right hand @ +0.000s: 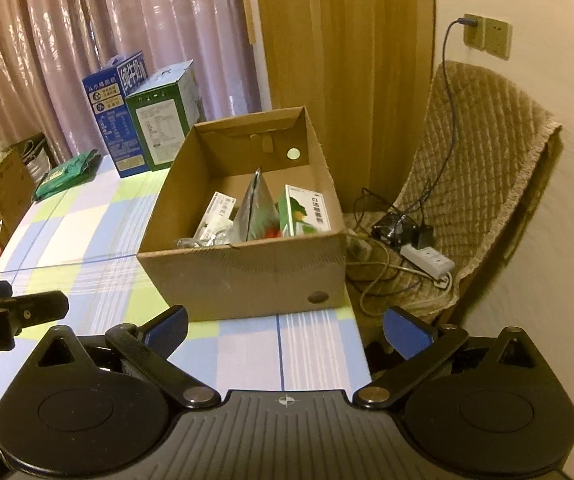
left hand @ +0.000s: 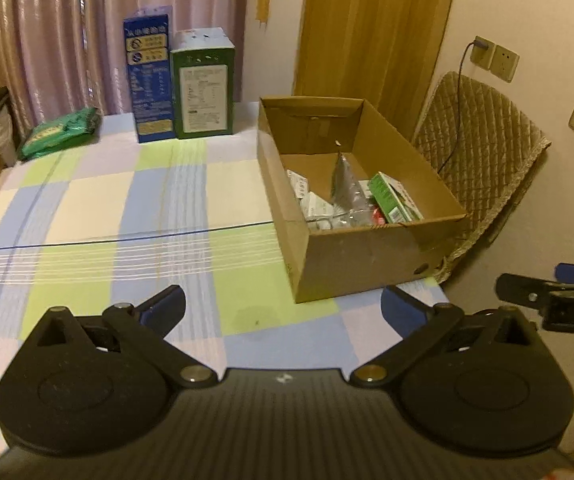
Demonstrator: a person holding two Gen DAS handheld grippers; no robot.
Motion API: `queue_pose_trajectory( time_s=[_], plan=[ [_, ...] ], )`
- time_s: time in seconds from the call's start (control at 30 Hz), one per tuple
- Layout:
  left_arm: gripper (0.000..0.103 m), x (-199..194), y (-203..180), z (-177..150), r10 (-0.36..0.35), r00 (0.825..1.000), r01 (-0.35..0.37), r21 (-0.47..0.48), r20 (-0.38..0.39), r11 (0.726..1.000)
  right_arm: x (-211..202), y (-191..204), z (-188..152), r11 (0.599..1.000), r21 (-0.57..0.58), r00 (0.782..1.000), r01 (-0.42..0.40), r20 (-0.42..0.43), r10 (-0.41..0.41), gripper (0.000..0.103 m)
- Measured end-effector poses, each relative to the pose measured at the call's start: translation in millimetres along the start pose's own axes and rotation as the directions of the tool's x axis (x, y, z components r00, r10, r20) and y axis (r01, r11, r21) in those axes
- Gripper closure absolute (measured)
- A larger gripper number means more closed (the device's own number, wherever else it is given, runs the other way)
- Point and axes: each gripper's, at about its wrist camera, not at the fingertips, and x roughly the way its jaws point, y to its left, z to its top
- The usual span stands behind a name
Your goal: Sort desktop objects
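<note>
Most of the sorting looks done. The open cardboard box (left hand: 367, 256), right of centre in the left wrist view and mid-frame in the right wrist view, already holds a green and white medicine carton (right hand: 307, 210), a white carton (right hand: 217, 216), a silvery foil pouch (right hand: 255, 208), something small and red, and some clear packaging that is hard to make out. The checked tablecloth (left hand: 127, 200) in front of the box is bare. What remains on the table sits at the far edge, in the upper left of both frames: a green packet (left hand: 63, 132), a tall blue milk carton case (left hand: 149, 80) and a green case (left hand: 203, 88) touching it. Whether these belong to the job I cannot tell. The left gripper (left hand: 283, 304) and the right gripper (right hand: 285, 328) both stand spread wide with nothing between their blue pads, short of the box's near wall.
</note>
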Motion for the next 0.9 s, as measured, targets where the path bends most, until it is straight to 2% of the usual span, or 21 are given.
queue_pose_trajectory(
  time_s=[0.07,0.43,0.9],
  plan=[
    [0.001,-7,1,-3,0.015,1.0,-0.015,-0.012,-0.002,1.0,-7,3,-5,1.0,-0.009,1.0,0.01,0.007,-0.01,0.002],
    [0.001,-37,3,-10,-0.013,1.0,0.013,-0.055,0.011,0.998,-40,26,-17,0.998,-0.054,0.999,0.015,0.037,-0.013,0.002],
    [0.001,-46,4,-17,0.005,1.0,-0.003,-0.054,0.025,0.999,-57,39,-23,0.998,-0.062,0.998,0.012,0.057,-0.009,0.002]
  ],
)
